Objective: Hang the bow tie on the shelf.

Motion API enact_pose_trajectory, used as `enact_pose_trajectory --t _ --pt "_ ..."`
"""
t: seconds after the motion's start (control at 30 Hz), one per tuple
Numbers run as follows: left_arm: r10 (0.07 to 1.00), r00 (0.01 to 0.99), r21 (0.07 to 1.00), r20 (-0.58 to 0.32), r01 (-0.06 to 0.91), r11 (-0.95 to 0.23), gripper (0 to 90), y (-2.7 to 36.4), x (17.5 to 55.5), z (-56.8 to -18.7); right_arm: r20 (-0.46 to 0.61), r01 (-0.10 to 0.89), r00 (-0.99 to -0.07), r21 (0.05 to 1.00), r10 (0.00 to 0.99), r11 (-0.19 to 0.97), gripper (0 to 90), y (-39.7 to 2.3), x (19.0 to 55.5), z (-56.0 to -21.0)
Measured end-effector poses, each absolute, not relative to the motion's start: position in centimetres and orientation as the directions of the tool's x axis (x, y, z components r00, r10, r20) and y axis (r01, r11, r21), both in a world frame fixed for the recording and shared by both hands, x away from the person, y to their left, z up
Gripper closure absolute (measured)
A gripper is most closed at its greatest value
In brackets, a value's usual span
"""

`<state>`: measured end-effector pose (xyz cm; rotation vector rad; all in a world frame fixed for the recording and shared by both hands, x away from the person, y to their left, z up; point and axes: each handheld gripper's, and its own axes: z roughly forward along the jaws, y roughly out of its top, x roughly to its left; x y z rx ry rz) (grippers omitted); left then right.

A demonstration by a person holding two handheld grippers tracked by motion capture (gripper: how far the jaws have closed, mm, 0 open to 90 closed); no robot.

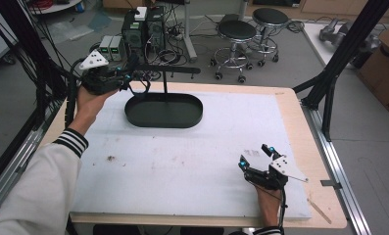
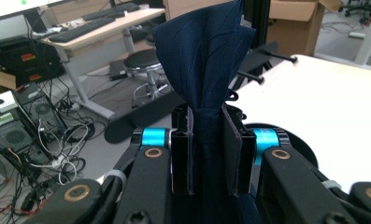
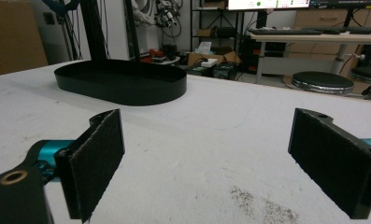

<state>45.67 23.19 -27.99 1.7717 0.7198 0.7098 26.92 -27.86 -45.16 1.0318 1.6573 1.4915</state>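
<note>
A dark navy cloth (image 2: 204, 56) stands bunched between the jaws of my left gripper (image 2: 206, 128), which is shut on it. In the high view my left gripper (image 1: 114, 77) is held up at the table's far left, beside the left end of the horizontal bar (image 1: 168, 70) of a black stand. The stand's thin post (image 1: 165, 83) rises from a black oval tray (image 1: 162, 122). My right gripper (image 1: 254, 155) rests low on the white mat near the front right, open with nothing between its pads (image 3: 101, 158). The tray (image 3: 122, 91) lies far ahead of it.
A white mat (image 1: 192, 161) covers the wooden table (image 1: 300, 132). Black frame struts (image 1: 329, 83) stand at the right edge. On the floor beyond are two stools (image 1: 236, 32), computer towers (image 1: 143, 29) with cables, and a cardboard box (image 1: 385, 68).
</note>
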Motion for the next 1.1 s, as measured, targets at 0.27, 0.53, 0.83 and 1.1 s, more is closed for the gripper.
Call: enact_pose_trajectory --t 0.27,0.53,0.83,1.1 --pt "0.792 0.599 0.962 0.119 0.129 -0.242 75.0 23.3 47.0 -28.4 0.024 0.117 -0.461 0.992 0.887 0.035 9.8 -27.9 26.9 -45.2" --pt "0.820 0.562 0.967 0.107 0.135 -0.218 75.0 23.6 47.8 -29.0 0.022 0.116 -0.461 0.993 0.887 0.035 9.7 -27.9 26.9 -45.2" --pt "0.848 0.522 0.969 0.097 0.144 -0.199 75.0 24.1 48.8 -30.0 0.021 0.113 -0.459 0.993 0.888 0.035 9.7 -27.9 26.9 -45.2" --pt "0.882 0.470 0.973 0.038 0.185 -0.141 75.0 25.2 49.1 -31.4 0.020 0.113 -0.460 0.993 0.888 0.036 9.8 -27.9 26.9 -45.2"
